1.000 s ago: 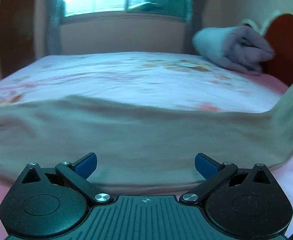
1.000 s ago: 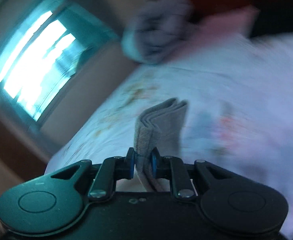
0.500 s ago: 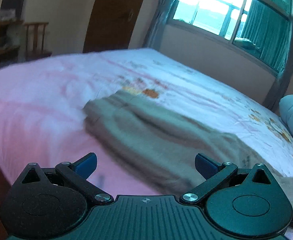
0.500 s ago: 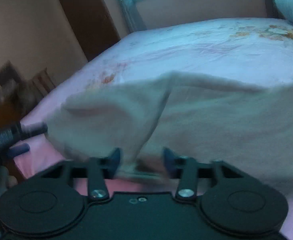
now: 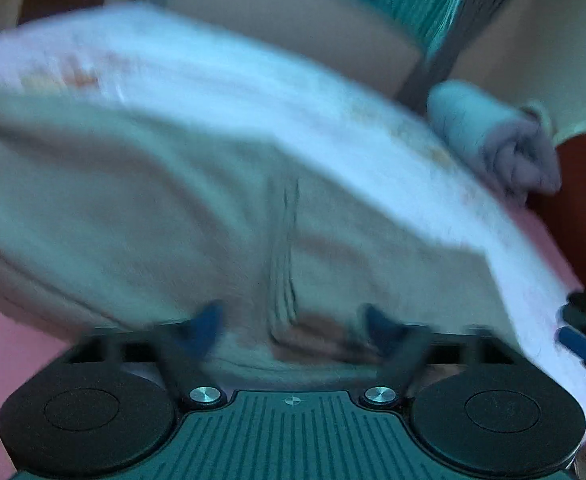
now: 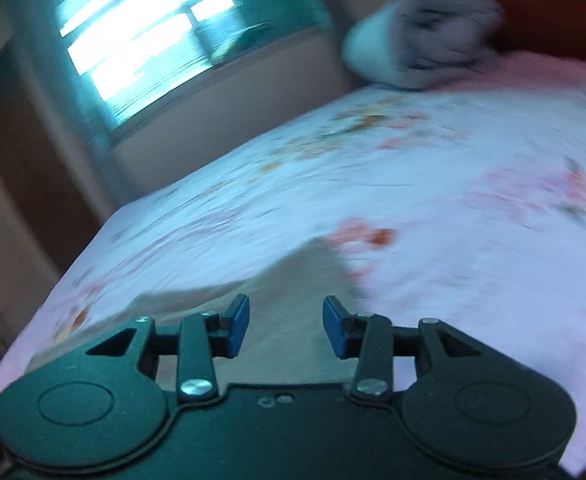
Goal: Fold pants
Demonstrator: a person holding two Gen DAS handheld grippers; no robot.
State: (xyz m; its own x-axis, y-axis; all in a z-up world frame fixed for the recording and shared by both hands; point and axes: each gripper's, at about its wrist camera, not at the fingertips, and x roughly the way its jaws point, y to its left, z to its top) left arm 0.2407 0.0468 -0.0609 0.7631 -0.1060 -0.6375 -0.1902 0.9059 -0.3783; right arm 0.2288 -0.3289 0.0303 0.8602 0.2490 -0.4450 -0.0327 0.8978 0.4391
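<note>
The beige pants (image 5: 181, 208) lie spread across the floral bedsheet, blurred by motion, with a fold line running down the middle. My left gripper (image 5: 293, 326) is open just above the near edge of the cloth, fingers either side of that fold. In the right wrist view a folded corner of the pants (image 6: 293, 292) lies under my right gripper (image 6: 285, 330), which is open and holds nothing. The right gripper also shows at the right edge of the left wrist view (image 5: 585, 344).
A rolled grey-and-blue blanket (image 5: 493, 144) lies at the head of the bed beside a red-brown headboard (image 5: 585, 208); it also shows in the right wrist view (image 6: 417, 44). A window with teal curtains (image 6: 153, 40) is behind the bed. The bedsheet (image 6: 453, 208) stretches to the right.
My right gripper has let go of the pants and opened, then swung toward the head of the bed. My left gripper has swung back over the pants, its fingers closer together but still open.
</note>
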